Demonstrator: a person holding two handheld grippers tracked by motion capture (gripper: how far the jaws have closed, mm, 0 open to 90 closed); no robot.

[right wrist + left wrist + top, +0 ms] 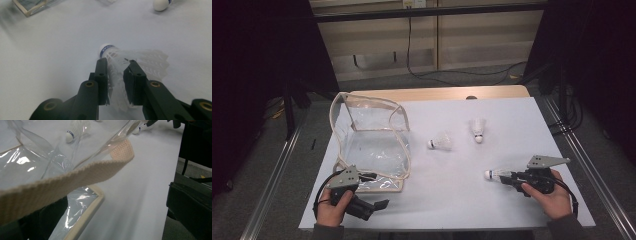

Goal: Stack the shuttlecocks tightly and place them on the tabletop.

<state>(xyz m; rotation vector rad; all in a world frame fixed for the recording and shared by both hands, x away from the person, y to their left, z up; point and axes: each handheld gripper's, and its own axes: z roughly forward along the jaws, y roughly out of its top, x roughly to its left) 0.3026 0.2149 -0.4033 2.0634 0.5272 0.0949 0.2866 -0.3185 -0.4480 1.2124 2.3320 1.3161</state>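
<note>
A clear plastic bag (371, 145) with beige trim stands on the left of the white table, its mouth wide. My left gripper (374, 191) is at the bag's front corner with its jaws spread. In the left gripper view the beige strap (75, 177) crosses close in front, and one jaw shows dark through the plastic (37, 220). My right gripper (512, 176) is shut on the feathers of a white shuttlecock (110, 50), whose cork tip (488, 174) points left just above the table. Two more shuttlecocks (441, 142) (478, 130) lie mid-table.
The white table top (452, 200) ends just in front of both hands. A metal frame rail (577, 150) runs along the right side and another along the left (277, 165). Cables lie on the floor beyond the far edge.
</note>
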